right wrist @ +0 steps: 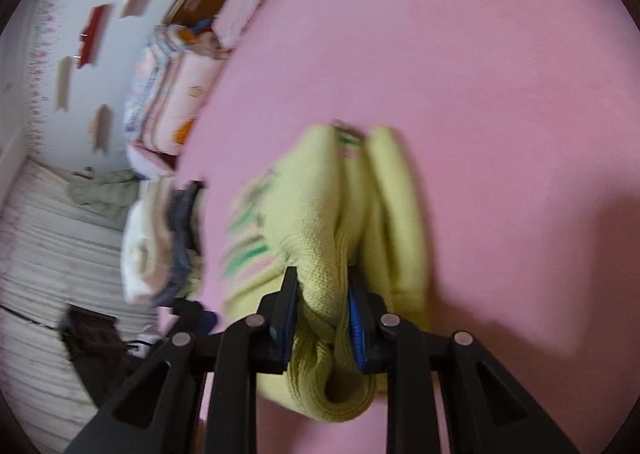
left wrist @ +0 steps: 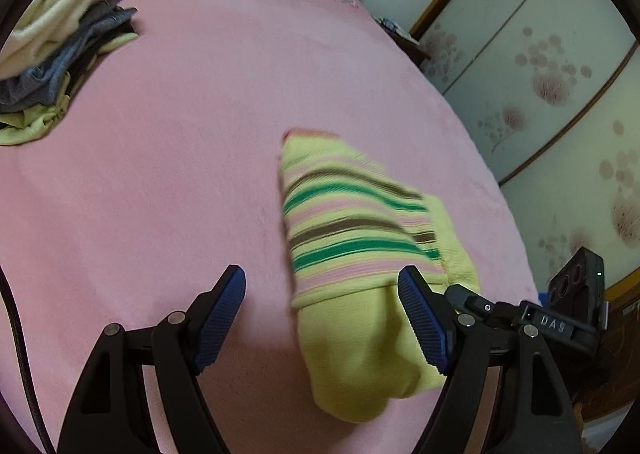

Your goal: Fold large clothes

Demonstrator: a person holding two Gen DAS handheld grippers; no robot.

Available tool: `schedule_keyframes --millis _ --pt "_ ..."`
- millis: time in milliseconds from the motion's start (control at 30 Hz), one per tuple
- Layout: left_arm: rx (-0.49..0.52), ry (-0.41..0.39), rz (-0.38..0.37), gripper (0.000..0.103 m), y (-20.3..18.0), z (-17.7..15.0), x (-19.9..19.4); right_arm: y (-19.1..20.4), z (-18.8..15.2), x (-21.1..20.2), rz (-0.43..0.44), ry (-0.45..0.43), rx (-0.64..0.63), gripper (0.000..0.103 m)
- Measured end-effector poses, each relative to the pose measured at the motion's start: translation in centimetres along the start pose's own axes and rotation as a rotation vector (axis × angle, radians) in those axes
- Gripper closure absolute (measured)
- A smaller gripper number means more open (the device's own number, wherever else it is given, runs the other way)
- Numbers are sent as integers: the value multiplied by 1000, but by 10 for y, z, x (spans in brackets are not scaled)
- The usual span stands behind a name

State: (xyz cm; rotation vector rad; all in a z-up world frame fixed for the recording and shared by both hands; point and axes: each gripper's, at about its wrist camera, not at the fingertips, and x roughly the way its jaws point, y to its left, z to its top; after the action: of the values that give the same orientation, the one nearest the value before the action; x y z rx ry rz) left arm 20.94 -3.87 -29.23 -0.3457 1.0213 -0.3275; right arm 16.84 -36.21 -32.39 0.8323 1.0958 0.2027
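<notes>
From the left wrist, the left gripper (left wrist: 322,314) stands wide open with nothing between its blue pads; the folded striped sweater (left wrist: 352,230) lies ahead of it and toward its right finger, on the pink bedspread (left wrist: 168,126), with its yellow end reaching in behind that finger. The right gripper (left wrist: 472,300) shows just beyond that right finger, at the sweater's yellow edge. A stack of folded clothes (left wrist: 60,46) sits far ahead and to the left. The risk here is judged to be lopsided support: with one side unheld, the fold could slide open if the bundle is lifted. From the right wrist, the right gripper (right wrist: 323,314) is clamped tight on a thick bunch of the sweater's (right wrist: 320,206) yellow knit, the rest trailing forward. The picture is blurred, which suggests motion; a quick swing may shake the layers loose or let the bunch slip out.
</notes>
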Motion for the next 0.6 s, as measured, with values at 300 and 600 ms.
schedule_keyframes --millis 300,600 --pt "28 22 38 25 1 -13 16 25 -12 1 -167 -41 -285 82" --pt "58 -2 61 25 -14 -2 -6 65 -12 -22 -280 -48 -436 58"
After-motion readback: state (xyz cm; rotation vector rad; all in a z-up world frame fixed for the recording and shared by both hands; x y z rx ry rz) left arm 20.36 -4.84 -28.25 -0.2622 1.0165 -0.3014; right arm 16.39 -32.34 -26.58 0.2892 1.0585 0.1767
